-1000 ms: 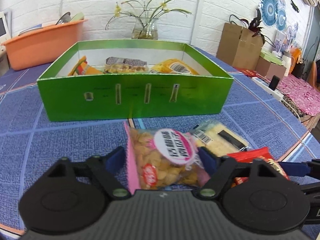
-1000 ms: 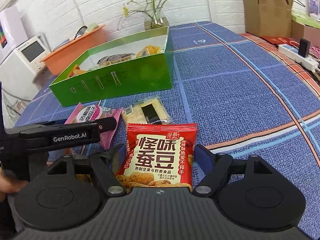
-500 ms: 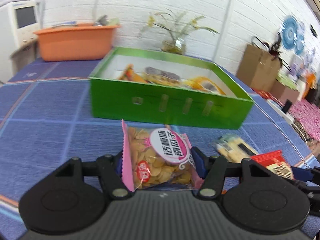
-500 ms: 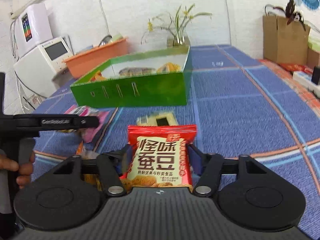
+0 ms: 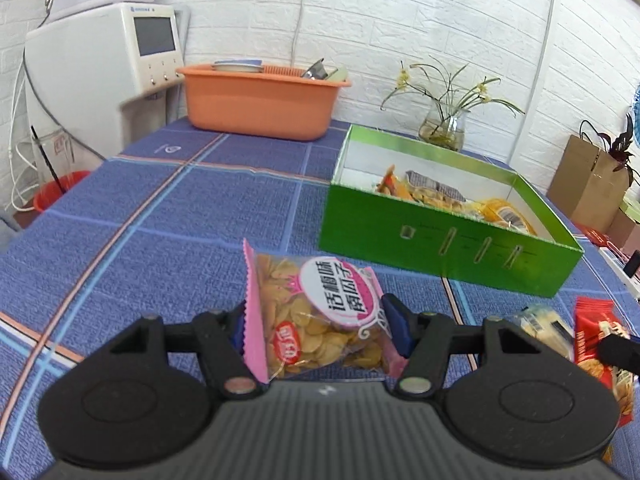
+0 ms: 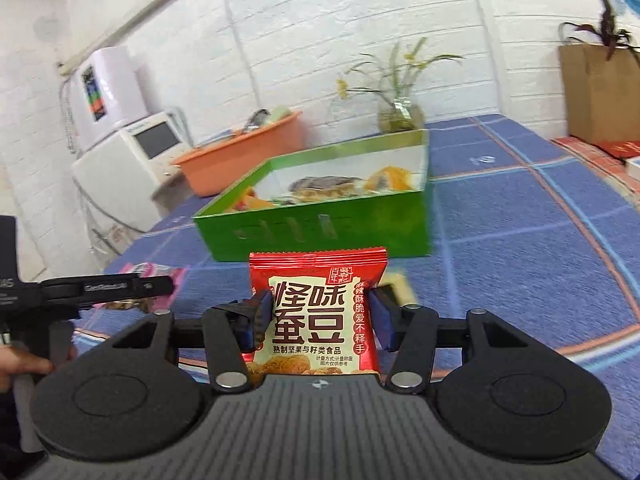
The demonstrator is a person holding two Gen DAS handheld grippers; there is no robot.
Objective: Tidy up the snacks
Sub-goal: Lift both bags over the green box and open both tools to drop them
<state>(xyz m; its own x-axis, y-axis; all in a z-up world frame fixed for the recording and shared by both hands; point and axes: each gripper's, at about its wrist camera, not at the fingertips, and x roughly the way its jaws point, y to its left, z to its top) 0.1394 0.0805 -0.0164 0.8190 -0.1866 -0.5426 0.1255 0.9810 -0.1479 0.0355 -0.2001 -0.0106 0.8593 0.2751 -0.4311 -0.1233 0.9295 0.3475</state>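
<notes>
The left gripper has its blue-padded fingers clenched on a pink-edged clear packet of pale seeds, one pad on each side edge. The packet stands upright between them, its round pink and white label facing the camera, and it looks lifted clear of the blue checked worktop.

The right gripper holds a red snack packet with large dark Chinese lettering on a cream panel. Its jaws have just been closing, and the two fingers now press the packet's sides, so that it stands upright with its crimped top edge uppermost.

Beyond both packets sits an open green box with white inner walls and slots cut in its near side. Several snack packets in orange, yellow and dark wrapping lie inside it. In the left wrist view the box is ahead and to the right; in the right wrist view it is straight ahead.

A pale yellow packet lies on the worktop just beside the red one, seen at the right edge of the left wrist view.

Farther back stand an orange plastic tub, a glass vase of thin flowers against the white brick wall, and a white appliance with a small screen.
</notes>
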